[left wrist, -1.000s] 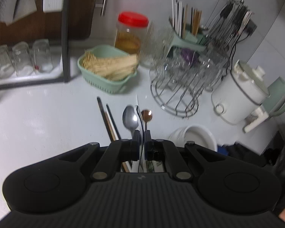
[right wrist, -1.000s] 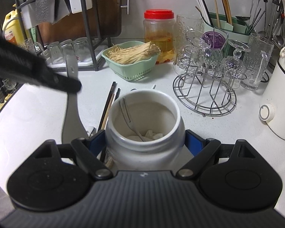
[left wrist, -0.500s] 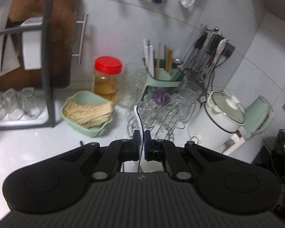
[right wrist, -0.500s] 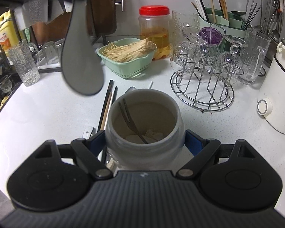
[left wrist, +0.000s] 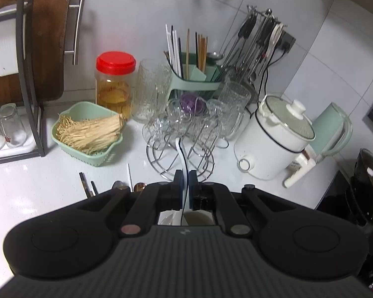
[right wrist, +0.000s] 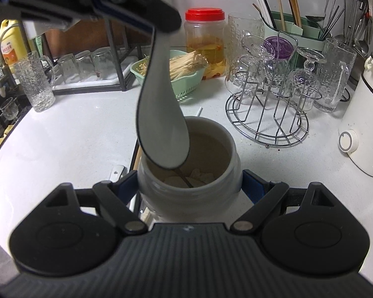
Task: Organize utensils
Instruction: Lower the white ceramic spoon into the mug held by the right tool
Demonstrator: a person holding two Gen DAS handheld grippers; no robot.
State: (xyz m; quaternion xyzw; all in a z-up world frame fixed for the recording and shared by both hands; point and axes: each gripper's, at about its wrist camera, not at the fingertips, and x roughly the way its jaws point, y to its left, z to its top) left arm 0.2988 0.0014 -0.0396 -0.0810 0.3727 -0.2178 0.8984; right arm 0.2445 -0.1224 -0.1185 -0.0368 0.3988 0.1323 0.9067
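Over the white speckled counter (right wrist: 74, 134), right gripper (right wrist: 189, 181) clamps a matte white cylindrical jar (right wrist: 218, 173), open-topped, one thin metal utensil plus pale scraps inside; jar base hidden behind gripper body; left gripper (left wrist: 185, 182) pinched closed on a flat white rice paddle (right wrist: 161, 124) with dark rim, smooth oval blade hanging tip-down right at the jar mouth, whether it touches the rim unclear; handle end cut off behind the fingers; chopsticks (left wrist: 87, 187) and two spoons (left wrist: 118, 185) on counter, mostly occluded; left gripper angled downward from upper left in right view, slightly blurred.
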